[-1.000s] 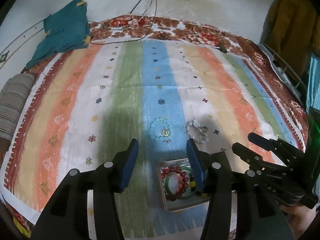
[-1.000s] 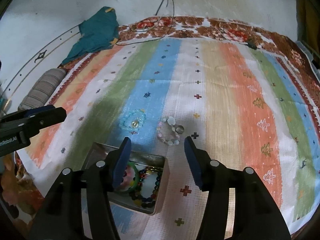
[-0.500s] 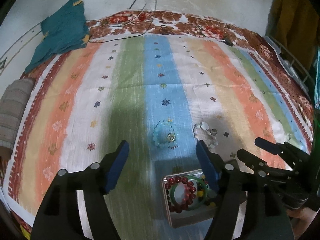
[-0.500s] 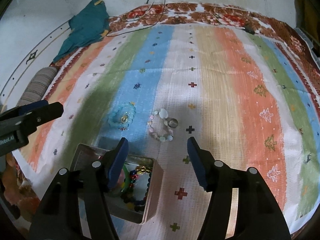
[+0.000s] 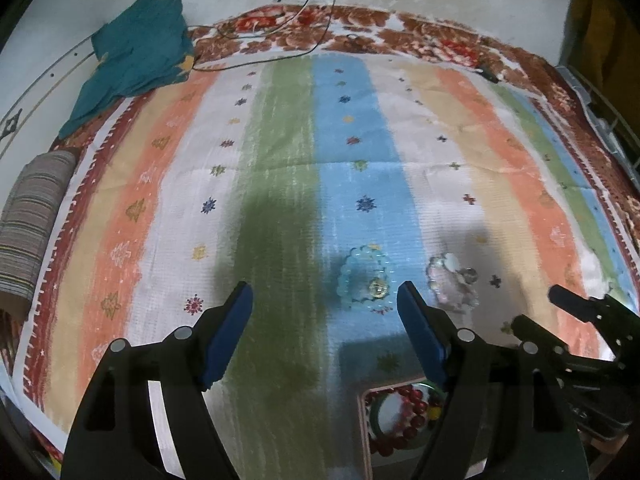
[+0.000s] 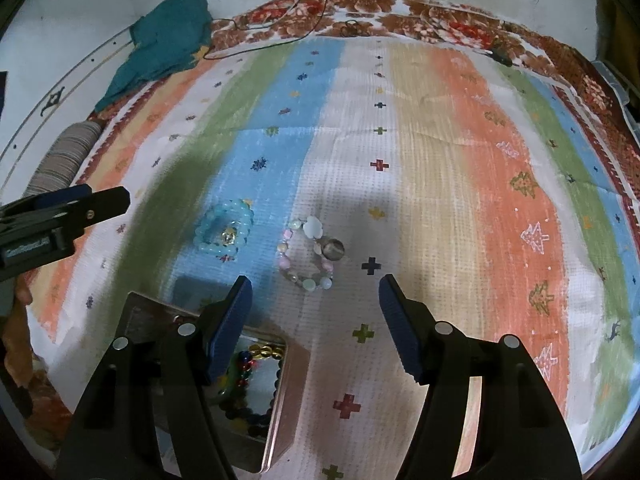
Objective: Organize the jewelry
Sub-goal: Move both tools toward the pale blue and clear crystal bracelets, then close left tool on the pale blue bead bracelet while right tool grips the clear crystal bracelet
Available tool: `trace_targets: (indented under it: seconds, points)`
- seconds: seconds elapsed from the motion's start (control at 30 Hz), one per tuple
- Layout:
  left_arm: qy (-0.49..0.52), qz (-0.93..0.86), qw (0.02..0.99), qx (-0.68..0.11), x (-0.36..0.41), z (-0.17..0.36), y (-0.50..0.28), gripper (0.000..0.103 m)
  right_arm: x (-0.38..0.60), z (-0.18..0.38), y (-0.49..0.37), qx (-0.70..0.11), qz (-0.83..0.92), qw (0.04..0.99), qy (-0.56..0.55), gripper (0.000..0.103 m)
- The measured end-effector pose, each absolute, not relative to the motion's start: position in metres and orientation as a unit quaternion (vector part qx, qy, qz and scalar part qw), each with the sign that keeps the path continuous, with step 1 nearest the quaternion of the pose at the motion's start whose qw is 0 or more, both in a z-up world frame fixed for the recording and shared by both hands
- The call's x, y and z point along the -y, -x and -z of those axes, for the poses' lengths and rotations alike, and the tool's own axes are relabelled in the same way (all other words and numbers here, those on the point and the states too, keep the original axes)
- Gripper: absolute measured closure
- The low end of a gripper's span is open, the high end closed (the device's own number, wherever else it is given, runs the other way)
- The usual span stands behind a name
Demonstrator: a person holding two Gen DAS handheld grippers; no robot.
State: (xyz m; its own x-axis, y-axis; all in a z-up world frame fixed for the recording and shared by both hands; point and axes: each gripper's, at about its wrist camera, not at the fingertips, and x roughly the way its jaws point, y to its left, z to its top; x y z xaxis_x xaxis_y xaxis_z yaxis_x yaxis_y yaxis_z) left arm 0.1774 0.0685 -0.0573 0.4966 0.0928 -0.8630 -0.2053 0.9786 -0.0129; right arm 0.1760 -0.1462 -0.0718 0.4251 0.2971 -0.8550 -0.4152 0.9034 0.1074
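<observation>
A light blue bead bracelet (image 5: 364,278) (image 6: 224,230) lies on the blue stripe of the striped cloth. A pale pastel bead bracelet (image 5: 452,280) (image 6: 310,254) lies just to its right on the white stripe. A metal tin (image 5: 366,432) (image 6: 280,408) holds a red bead bracelet (image 5: 408,420), a green bangle and dark beads. My left gripper (image 5: 324,320) is open and empty, just short of the blue bracelet. My right gripper (image 6: 314,304) is open and empty, just short of the pastel bracelet, with the tin under its left finger.
A teal cloth (image 5: 136,56) lies at the far left corner, black cables (image 5: 304,8) at the far edge, a striped roll (image 5: 28,224) off the left side. The striped cloth (image 5: 280,160) spreads wide beyond the bracelets.
Both grippers have drawn back and up from the tin and opened wider. The tin has slid toward the bottom of both views and the two bracelets sit nearer the fingertips.
</observation>
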Motion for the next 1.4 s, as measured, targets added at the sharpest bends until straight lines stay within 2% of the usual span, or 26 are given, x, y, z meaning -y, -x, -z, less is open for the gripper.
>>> trace_targets:
  seconds: [1.4]
  points:
    - [0.047,-0.065,0.807,-0.585,-0.081,0.139,-0.234,0.029,0.131,0.135,-0.228,-0.573,-0.199,0.794,0.047,0.037]
